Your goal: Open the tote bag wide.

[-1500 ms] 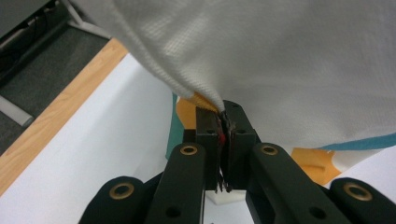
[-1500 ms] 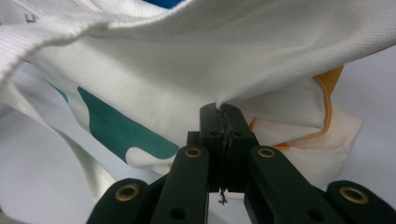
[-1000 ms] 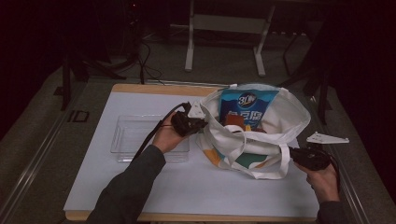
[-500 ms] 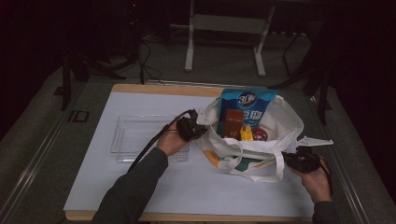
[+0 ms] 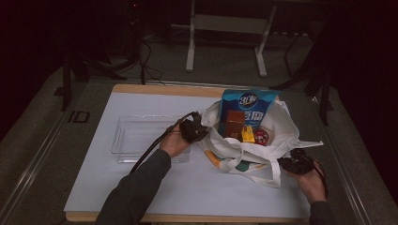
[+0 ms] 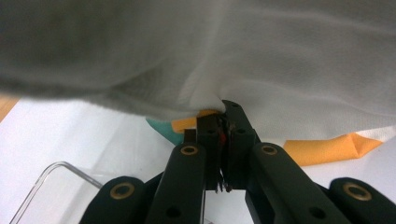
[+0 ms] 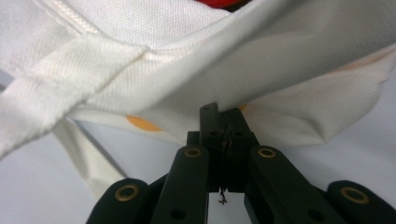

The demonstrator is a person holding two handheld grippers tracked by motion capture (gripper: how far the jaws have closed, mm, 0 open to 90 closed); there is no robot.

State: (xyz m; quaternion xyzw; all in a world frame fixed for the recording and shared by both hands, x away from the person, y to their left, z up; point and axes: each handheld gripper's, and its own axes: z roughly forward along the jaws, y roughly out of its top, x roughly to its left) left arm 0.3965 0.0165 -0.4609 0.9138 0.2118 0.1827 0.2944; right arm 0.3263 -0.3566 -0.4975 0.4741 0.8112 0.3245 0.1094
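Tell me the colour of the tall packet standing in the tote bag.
Blue, with white print; the tall packet shows best in the high view.

This looked like a lab or recording room rather than a home. A wooden-edged table with a white top (image 5: 141,187) stood on a grey carpeted floor (image 5: 42,140), with dark surroundings, loose black cables (image 5: 145,61) and a white metal stand frame (image 5: 225,28) behind.

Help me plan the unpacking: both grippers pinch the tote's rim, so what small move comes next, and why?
Probably spread the tote bag wider: left gripper and right gripper are shut on its cloth, and the blue packet and boxes inside are exposed.
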